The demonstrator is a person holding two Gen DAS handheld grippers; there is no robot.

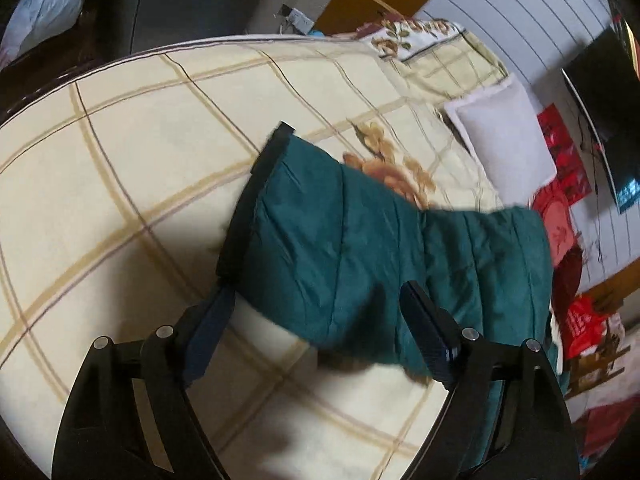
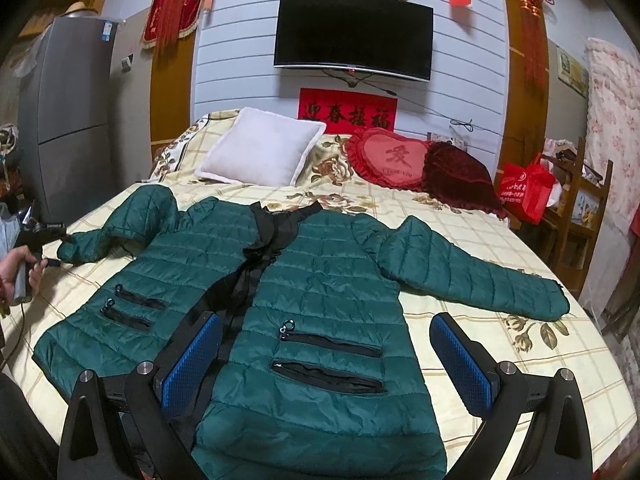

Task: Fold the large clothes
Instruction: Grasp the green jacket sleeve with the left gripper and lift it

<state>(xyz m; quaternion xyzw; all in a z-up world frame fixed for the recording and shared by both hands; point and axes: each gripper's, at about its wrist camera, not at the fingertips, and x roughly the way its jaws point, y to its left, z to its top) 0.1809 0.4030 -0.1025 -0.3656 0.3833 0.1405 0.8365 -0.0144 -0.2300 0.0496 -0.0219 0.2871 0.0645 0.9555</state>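
A dark green quilted jacket lies spread front-up on the bed, with its black zip down the middle and both sleeves out to the sides. My right gripper hovers open over the lower hem, nothing between its blue pads. In the left wrist view the left sleeve with its black cuff lies on the sheet. My left gripper straddles it with the jaws wide; the pads do not press the cloth. A hand holds that gripper at the sleeve end.
At the head of the bed lie a white pillow, a red heart cushion and a dark red cushion. A TV hangs on the wall, a fridge stands left, and a red bag sits on a wooden rack at right.
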